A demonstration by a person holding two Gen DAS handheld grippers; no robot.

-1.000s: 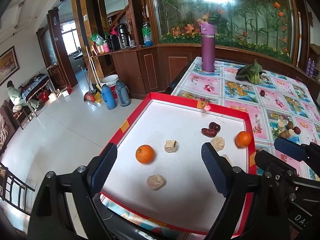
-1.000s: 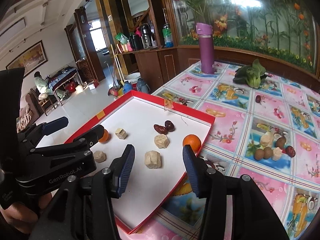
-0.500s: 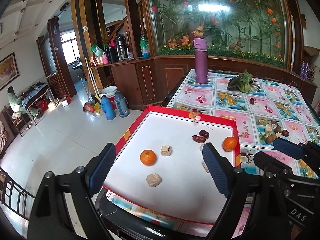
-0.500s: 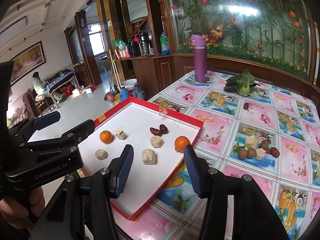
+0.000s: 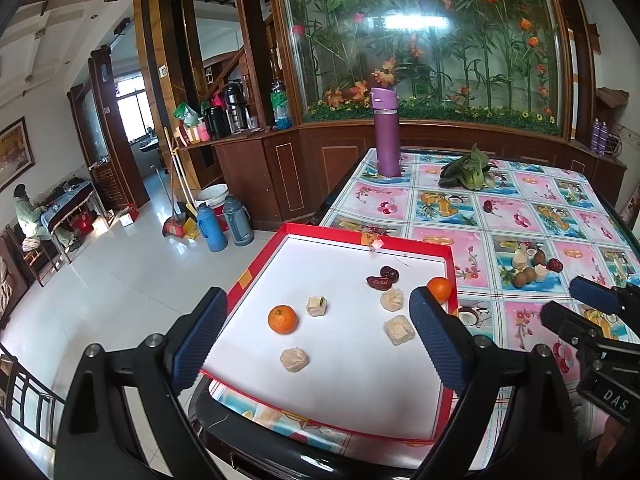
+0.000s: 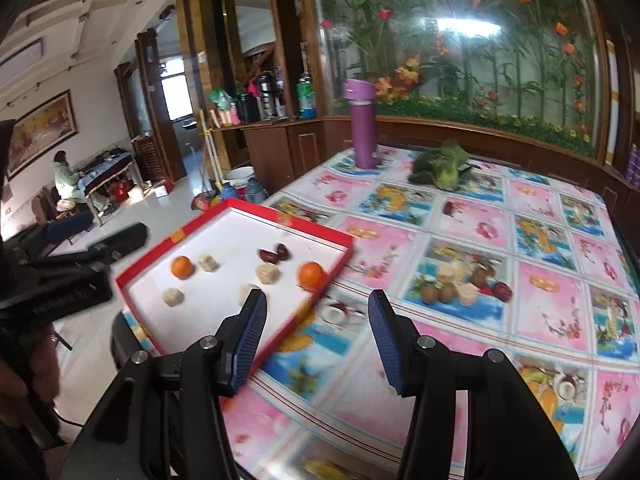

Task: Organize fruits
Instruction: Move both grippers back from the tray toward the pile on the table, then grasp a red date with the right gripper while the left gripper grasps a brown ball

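both grippers hang above the worktop with nothing in them: the left gripper has its jaws spread wide over the red-rimmed tray, and the right gripper is likewise spread, over the tray's right edge and the flowered cloth beside it.

inside the tray lie two oranges, one toward the left and one against the right rim, a pair of dark red dates touching each other, and four pale crumbly-looking blocks. a second small heap of fruit sits on the cloth, well apart from the tray.

the oranges look firm, round and light; they would likely roll if nudged, so a hold across the widest part, jaws coming down either side, seems safest. the dates are small, low and probably a bit slick, and need a narrow pinch close to the tray floor. the pale blocks may crumble under a hard squeeze, so take them by their flat sides, gently.
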